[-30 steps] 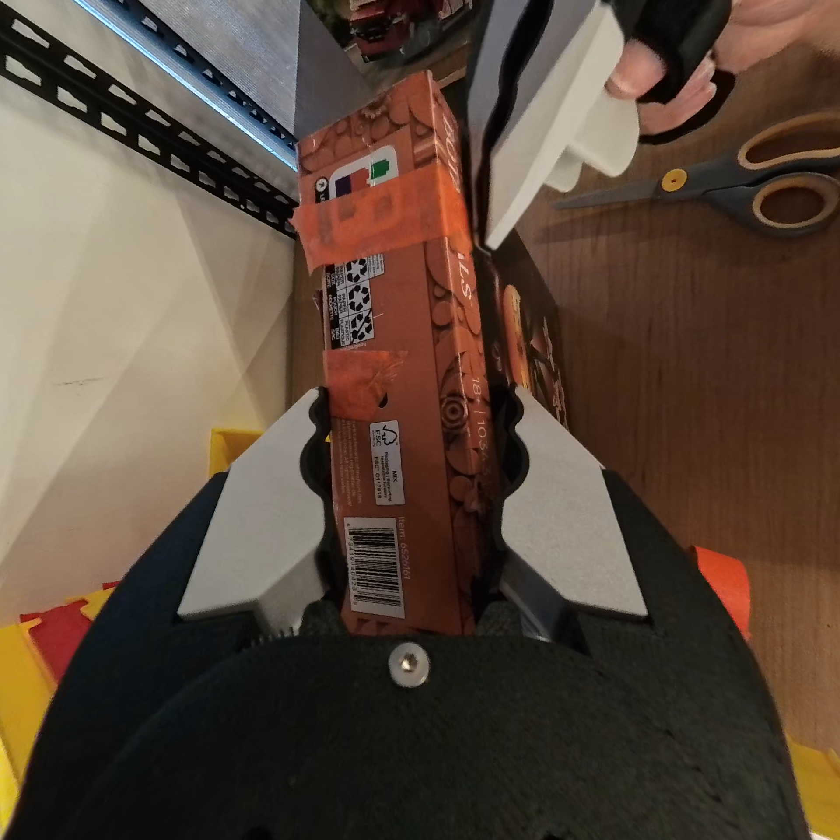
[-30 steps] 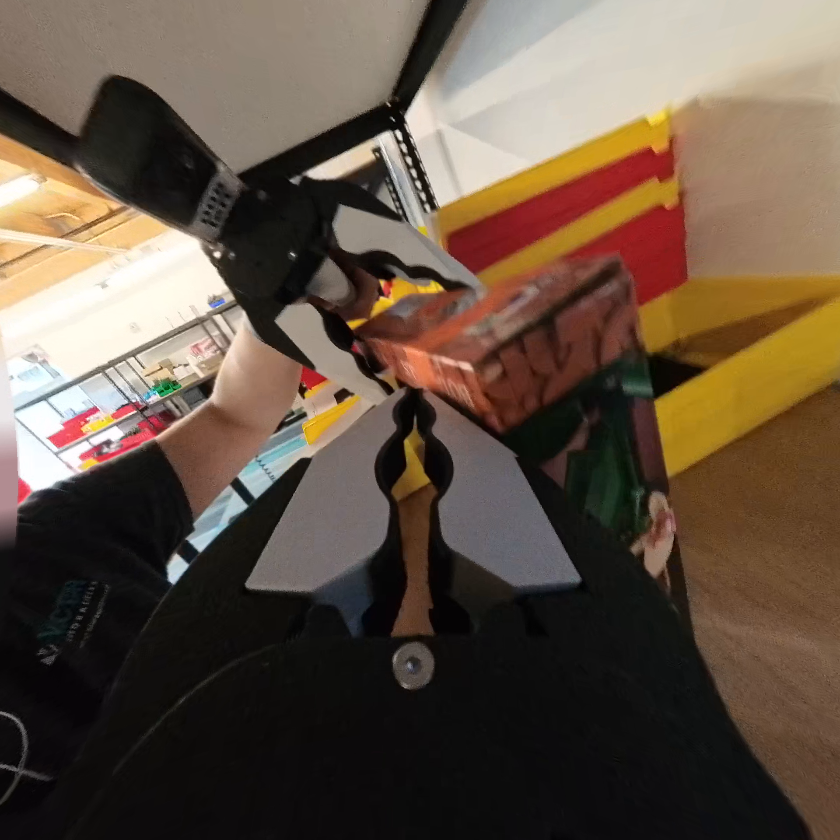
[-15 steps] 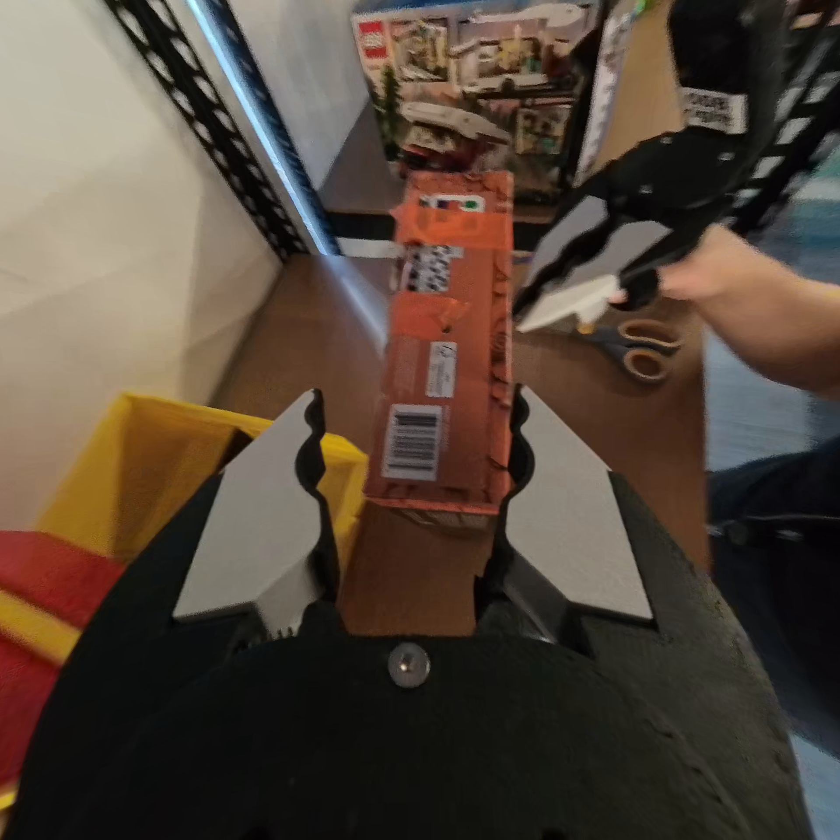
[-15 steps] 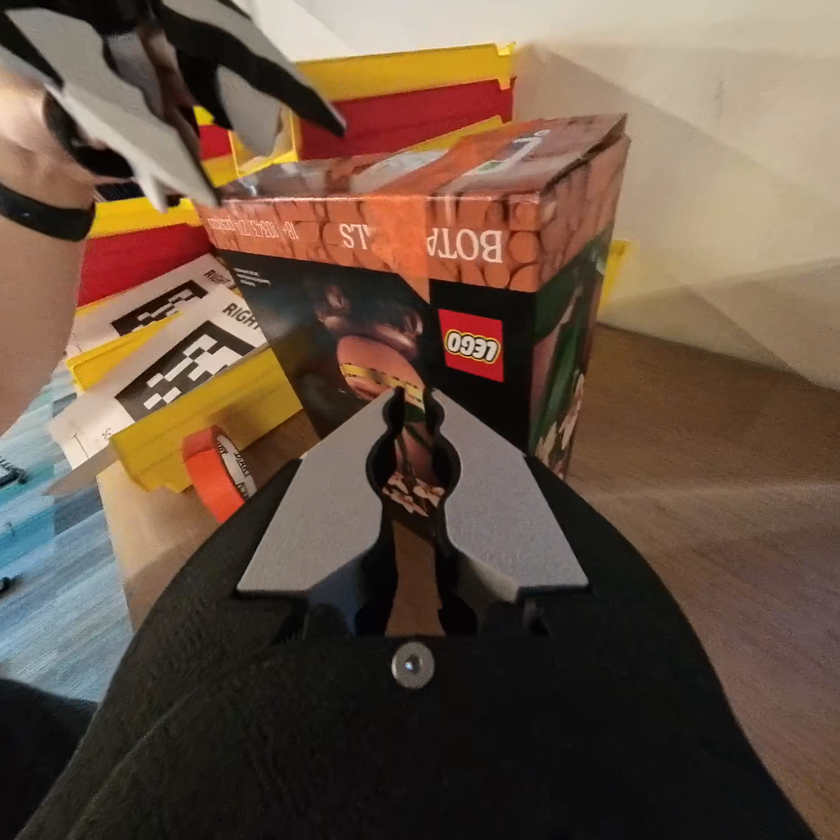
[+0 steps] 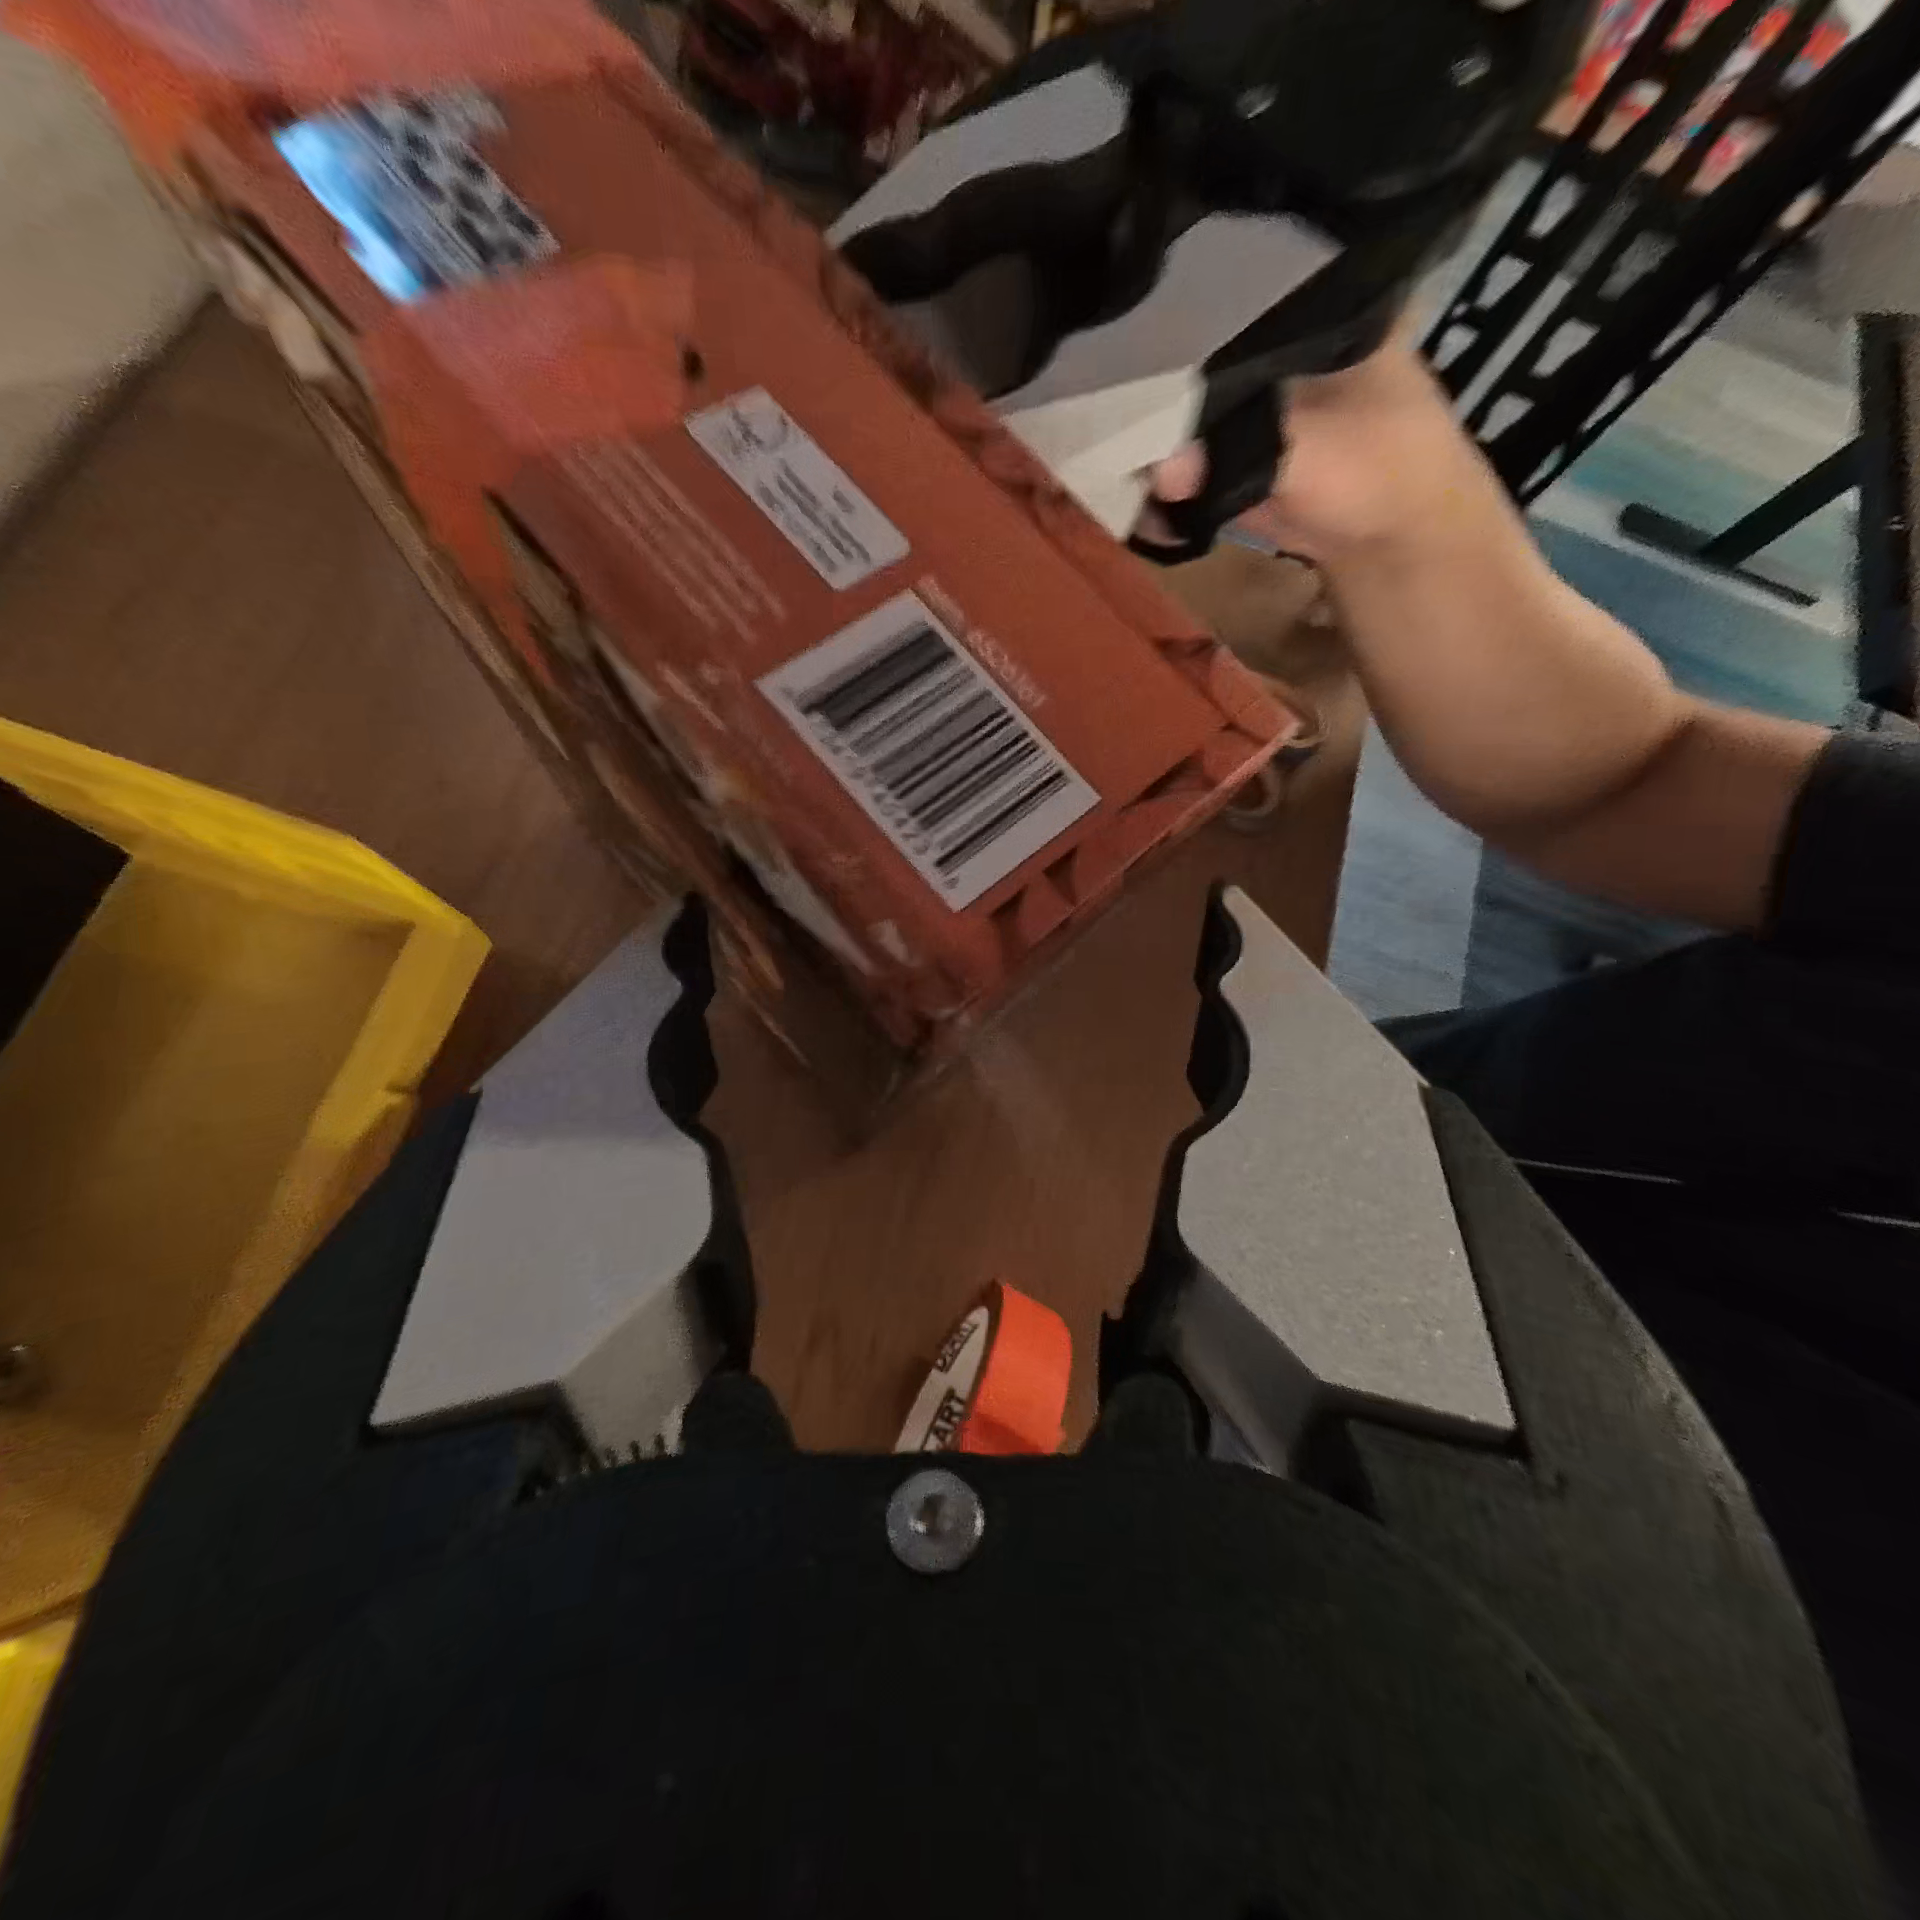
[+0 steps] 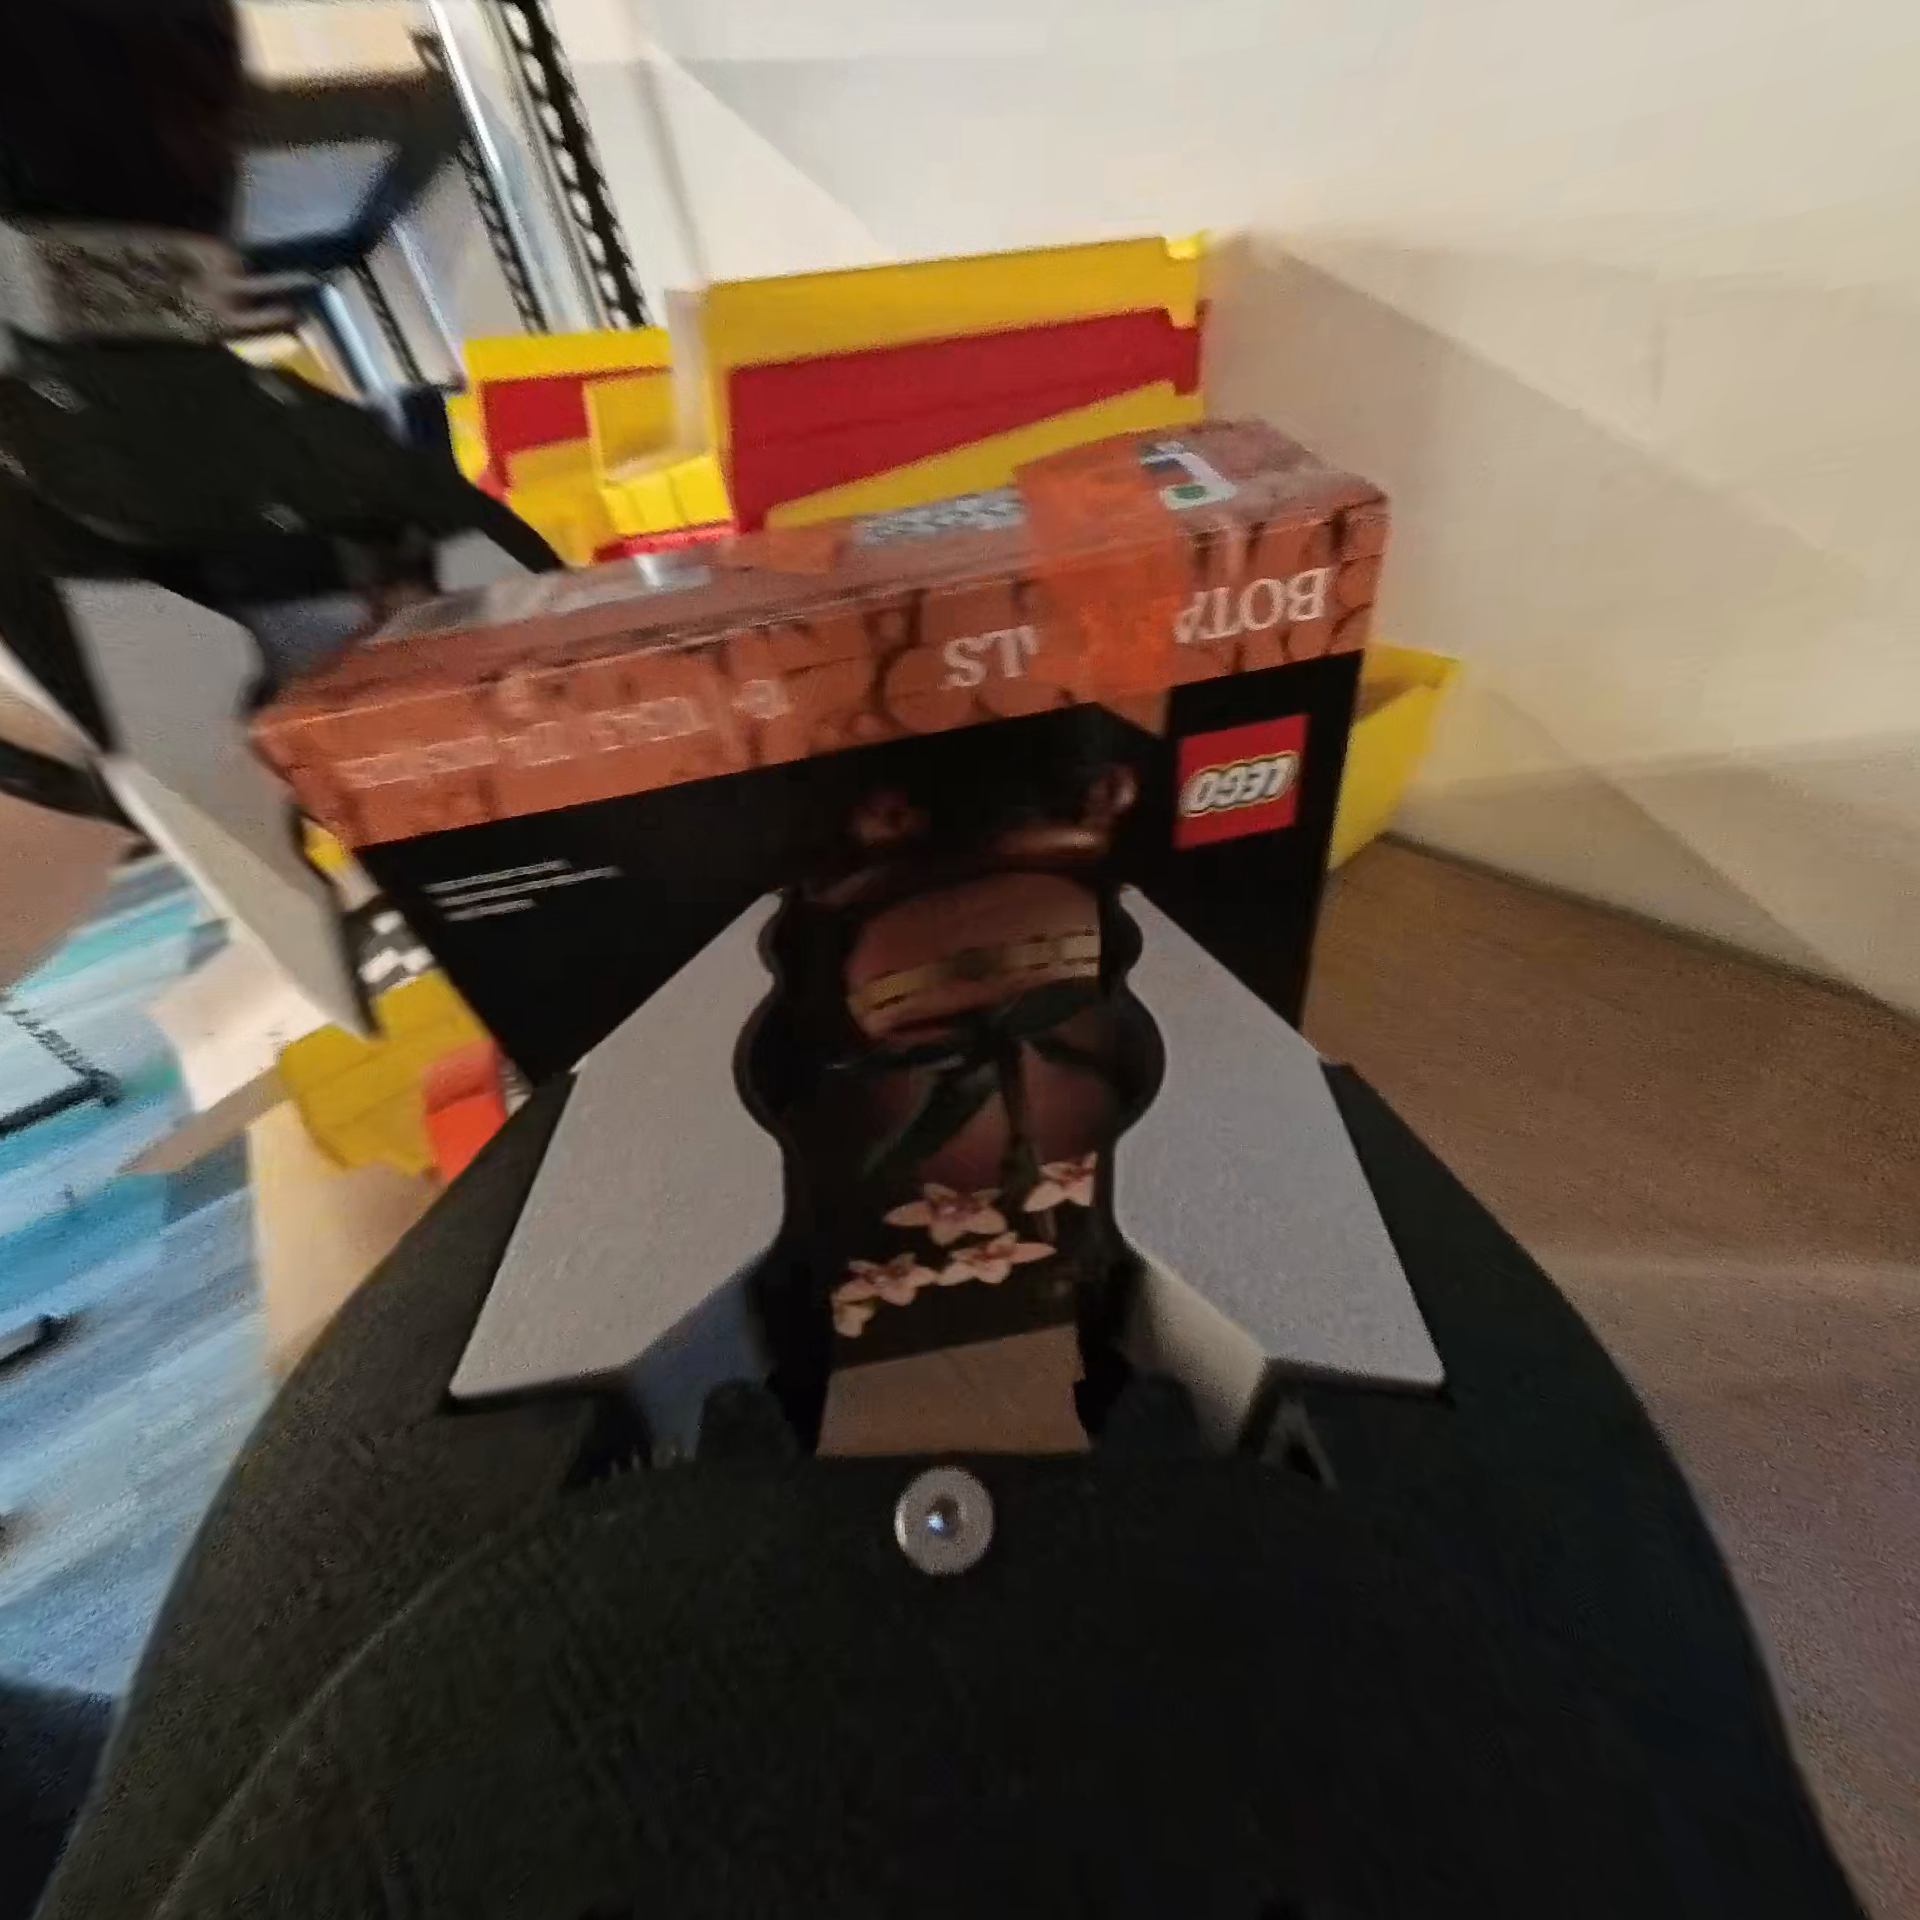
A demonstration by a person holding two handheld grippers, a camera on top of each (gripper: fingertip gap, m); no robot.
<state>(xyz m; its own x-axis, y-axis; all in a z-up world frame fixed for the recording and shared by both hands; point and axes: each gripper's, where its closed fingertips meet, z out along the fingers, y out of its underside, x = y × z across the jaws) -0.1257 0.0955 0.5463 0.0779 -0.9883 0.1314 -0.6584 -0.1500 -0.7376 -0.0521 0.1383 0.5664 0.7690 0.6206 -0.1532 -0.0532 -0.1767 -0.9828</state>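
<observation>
A brown-orange toy-brick box (image 5: 727,582) with orange tape strips stands on the wooden table (image 5: 208,623). My left gripper (image 5: 951,935) is open and empty, and the box's near end sits just ahead of its left fingertip. In the right wrist view the box (image 6: 831,769) shows its black front upside down. My right gripper (image 6: 951,914) is open and empty, facing that front from close by. The left gripper (image 6: 301,831) shows beside the box's left end.
An orange tape roll (image 5: 1003,1371) lies on the table under my left gripper and also shows in the right wrist view (image 6: 468,1112). A yellow bin (image 5: 208,987) stands at the left. Yellow and red bins (image 6: 935,416) stand behind the box against the white wall. A person's forearm (image 5: 1507,644) reaches in from the right. From my left tips it is roughly 20 cm to the orange tape roll (image 5: 1003,1371); from my right, 25 cm.
My left gripper let go of the box's top edge and drew back toward the tape roll. My right gripper opened from nearly shut and swung round to face the box's front.
</observation>
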